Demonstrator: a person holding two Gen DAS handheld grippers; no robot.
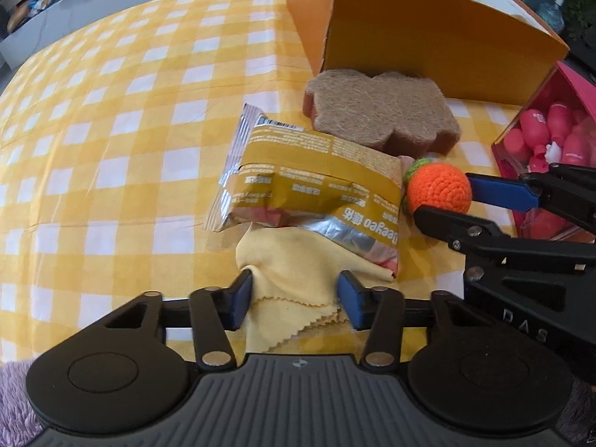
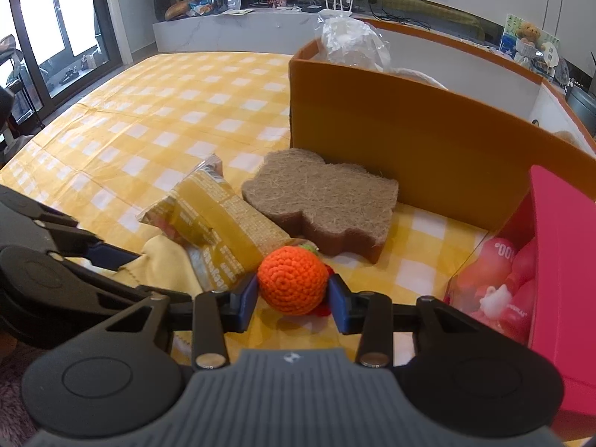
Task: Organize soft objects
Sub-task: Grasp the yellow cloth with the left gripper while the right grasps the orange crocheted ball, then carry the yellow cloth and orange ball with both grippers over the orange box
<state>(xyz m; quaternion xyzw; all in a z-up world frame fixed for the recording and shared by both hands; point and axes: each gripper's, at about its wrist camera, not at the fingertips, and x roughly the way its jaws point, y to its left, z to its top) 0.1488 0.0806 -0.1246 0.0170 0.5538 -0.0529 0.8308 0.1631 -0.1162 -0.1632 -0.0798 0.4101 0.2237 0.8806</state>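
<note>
My left gripper [image 1: 294, 300] stands open around the folded yellow cloth [image 1: 287, 268], its blue pads on either side, not pressing it. A gold snack packet [image 1: 309, 190] lies partly on the cloth. My right gripper [image 2: 293, 300] has its pads against both sides of the orange crocheted ball [image 2: 292, 279], which rests on the tablecloth; it also shows in the left wrist view [image 1: 437, 190]. A brown fibre sponge [image 2: 324, 201] lies behind, against the orange box [image 2: 409, 149]. In the right wrist view the cloth [image 2: 164, 260] and packet [image 2: 216, 223] lie left of the ball.
The yellow checked tablecloth [image 1: 111, 130] covers the table. The orange box holds a clear plastic bag [image 2: 350, 41]. A pink box [image 2: 558, 253] with pink bottles [image 1: 540, 130] stands at the right. A purple fluffy surface [image 1: 15, 402] lies at the near left edge.
</note>
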